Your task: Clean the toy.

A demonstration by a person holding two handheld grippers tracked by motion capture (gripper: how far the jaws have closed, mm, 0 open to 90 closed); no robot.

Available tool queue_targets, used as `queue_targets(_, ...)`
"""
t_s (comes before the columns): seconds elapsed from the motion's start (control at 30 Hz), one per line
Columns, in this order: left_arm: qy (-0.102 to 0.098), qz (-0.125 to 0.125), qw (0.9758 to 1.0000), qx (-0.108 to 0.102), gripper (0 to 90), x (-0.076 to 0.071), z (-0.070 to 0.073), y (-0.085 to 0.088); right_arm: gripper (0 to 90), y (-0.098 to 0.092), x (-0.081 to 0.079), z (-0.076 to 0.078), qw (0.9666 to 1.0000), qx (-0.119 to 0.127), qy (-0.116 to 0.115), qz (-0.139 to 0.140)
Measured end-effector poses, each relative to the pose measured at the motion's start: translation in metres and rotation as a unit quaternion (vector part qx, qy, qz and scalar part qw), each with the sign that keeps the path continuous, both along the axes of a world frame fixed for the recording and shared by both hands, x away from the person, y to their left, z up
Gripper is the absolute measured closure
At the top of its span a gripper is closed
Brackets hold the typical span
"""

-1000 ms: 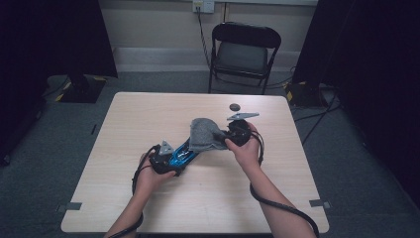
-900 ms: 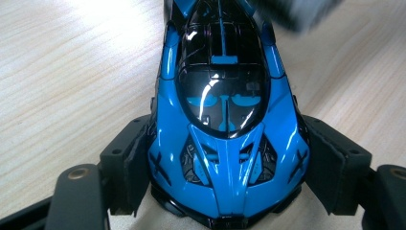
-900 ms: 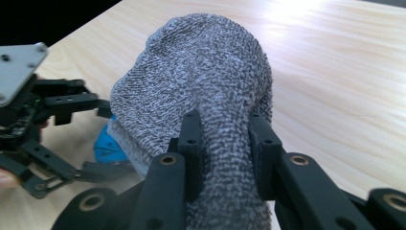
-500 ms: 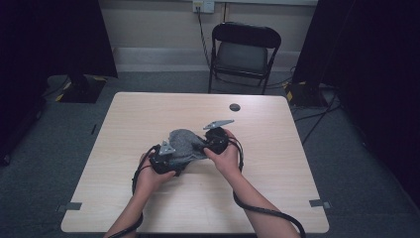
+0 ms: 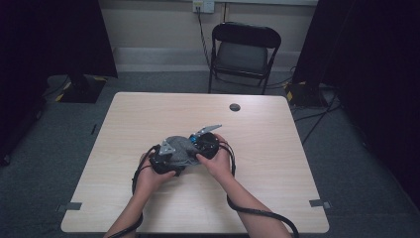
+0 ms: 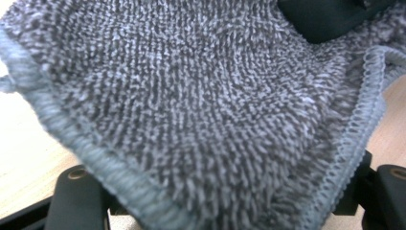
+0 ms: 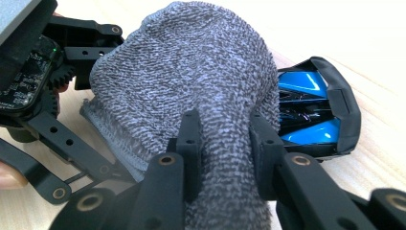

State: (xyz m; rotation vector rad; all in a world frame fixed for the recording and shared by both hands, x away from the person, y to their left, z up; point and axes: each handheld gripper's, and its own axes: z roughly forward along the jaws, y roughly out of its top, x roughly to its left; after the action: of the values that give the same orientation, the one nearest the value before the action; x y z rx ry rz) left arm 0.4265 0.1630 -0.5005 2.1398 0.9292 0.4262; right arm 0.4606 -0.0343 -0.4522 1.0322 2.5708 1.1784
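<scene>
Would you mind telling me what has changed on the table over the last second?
The right gripper, shut on the grey cloth, drew it toward the left gripper, covering most of the blue car. The left gripper and the black disc stayed put.

No legible text, label or number on anything here.

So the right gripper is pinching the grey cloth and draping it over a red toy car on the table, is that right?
Not quite: the toy car is blue and black, not red, as the right gripper view shows. The rest holds: the right gripper is shut on a bunched fold of the grey cloth, which lies over the car on the table.
</scene>
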Motion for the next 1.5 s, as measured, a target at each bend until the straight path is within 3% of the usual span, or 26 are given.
queue_targets(1.0, -0.001, 0.0, 1.0, 0.0, 25.9, 0.0, 0.0, 0.0, 70.3, -0.013, 0.01, 0.006, 0.9997, -0.012, -0.009, -0.021)
queue_targets(1.5, -0.001, 0.001, 1.0, 0.0, 25.8, 0.0, 0.0, 0.0, 70.3, -0.028, 0.021, 0.007, 0.9987, -0.014, -0.006, -0.05)
